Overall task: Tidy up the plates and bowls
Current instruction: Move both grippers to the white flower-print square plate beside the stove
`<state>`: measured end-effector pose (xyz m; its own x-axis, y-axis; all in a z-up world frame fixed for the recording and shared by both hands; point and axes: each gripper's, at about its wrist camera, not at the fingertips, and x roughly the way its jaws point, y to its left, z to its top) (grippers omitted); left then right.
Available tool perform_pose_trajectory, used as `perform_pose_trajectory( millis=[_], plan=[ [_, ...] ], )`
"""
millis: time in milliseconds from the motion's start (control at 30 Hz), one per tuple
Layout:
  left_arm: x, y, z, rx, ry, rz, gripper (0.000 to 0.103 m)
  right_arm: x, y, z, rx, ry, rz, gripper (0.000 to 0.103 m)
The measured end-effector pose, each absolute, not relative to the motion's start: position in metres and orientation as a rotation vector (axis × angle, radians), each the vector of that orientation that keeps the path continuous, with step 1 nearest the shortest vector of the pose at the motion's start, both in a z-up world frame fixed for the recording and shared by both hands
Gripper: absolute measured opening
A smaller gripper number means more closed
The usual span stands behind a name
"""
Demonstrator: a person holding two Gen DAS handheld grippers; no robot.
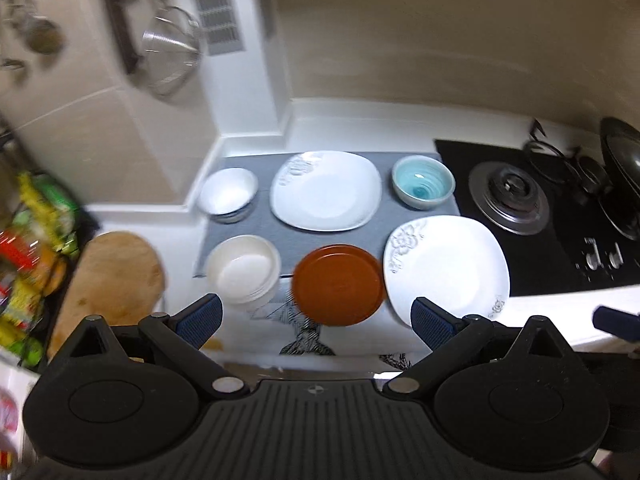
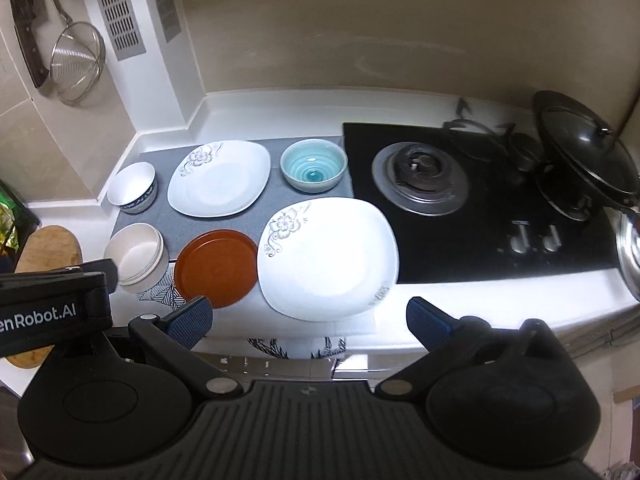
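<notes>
On the counter lie two white square flowered plates, one at the back (image 1: 326, 190) (image 2: 219, 178) and one at the front right (image 1: 446, 268) (image 2: 326, 258). A brown round plate (image 1: 338, 284) (image 2: 216, 267) sits front centre. A teal bowl (image 1: 423, 182) (image 2: 313, 165), a blue-rimmed white bowl (image 1: 229, 194) (image 2: 133, 187) and a cream bowl (image 1: 244, 274) (image 2: 137, 258) stand around them. My left gripper (image 1: 316, 322) is open, empty, above the counter's front edge before the brown plate. My right gripper (image 2: 308, 320) is open, empty, before the front white plate.
A grey mat (image 1: 384, 168) (image 2: 264, 200) lies under the back dishes. A black gas hob (image 1: 508, 196) (image 2: 420, 178) with a lidded pan (image 2: 588, 160) is to the right. A wooden board (image 1: 108, 276) (image 2: 48, 246) and packets (image 1: 36, 240) are left. A strainer (image 2: 76, 64) hangs on the wall.
</notes>
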<state>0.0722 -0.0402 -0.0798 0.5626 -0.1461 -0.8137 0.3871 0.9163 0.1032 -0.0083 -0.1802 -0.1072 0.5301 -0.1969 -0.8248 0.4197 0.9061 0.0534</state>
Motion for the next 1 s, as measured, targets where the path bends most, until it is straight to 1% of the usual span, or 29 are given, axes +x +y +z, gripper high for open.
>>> perform_pose_trajectory(
  millis=[167,300,367,400,500,667,700,733,767,833,867,900,933,1000],
  plan=[
    [0.118,-0.028,-0.129,0.194,0.989,-0.431,0.099,0.016,-0.204,-0.144,0.268,0.973,-0.419,0.103],
    [0.153,-0.029,-0.174,0.217,1.073,-0.619,0.099,0.008,-0.231,-0.161,0.285,0.826,-0.431,0.103],
    [0.169,-0.029,-0.196,0.183,1.123,-0.657,0.098,0.001,-0.248,-0.17,0.32,0.766,-0.371,0.103],
    [0.177,-0.031,-0.206,0.161,1.141,-0.67,0.098,0.0,-0.256,-0.176,0.319,0.766,-0.361,0.103],
    [0.201,-0.038,-0.229,0.057,1.194,-0.67,0.098,0.007,-0.273,-0.199,0.239,0.846,-0.372,0.103],
    [0.218,-0.066,-0.253,-0.111,1.285,-0.695,0.096,0.017,-0.315,-0.231,0.302,0.919,-0.201,0.103],
    [0.221,-0.072,-0.26,-0.149,1.333,-0.684,0.094,0.02,-0.324,-0.235,0.308,0.917,-0.165,0.102],
    [0.225,-0.078,-0.266,-0.184,1.376,-0.679,0.087,0.021,-0.332,-0.238,0.317,0.916,-0.138,0.102],
    [0.228,-0.083,-0.272,-0.217,1.404,-0.678,0.083,0.024,-0.341,-0.24,0.338,0.915,-0.112,0.101],
    [0.234,-0.093,-0.284,-0.247,1.446,-0.658,0.068,0.029,-0.362,-0.245,0.397,0.902,-0.032,0.097],
    [0.237,-0.099,-0.289,-0.236,1.469,-0.636,0.062,0.033,-0.373,-0.248,0.422,0.895,0.013,0.09],
    [0.24,-0.105,-0.293,-0.219,1.482,-0.609,0.051,0.038,-0.383,-0.252,0.44,0.899,0.045,0.081],
    [0.244,-0.11,-0.297,-0.201,1.486,-0.589,0.05,0.044,-0.393,-0.256,0.451,0.907,0.062,0.077],
    [0.251,-0.12,-0.303,-0.175,1.486,-0.539,0.05,0.054,-0.41,-0.264,0.49,0.921,0.069,0.063]
  ],
)
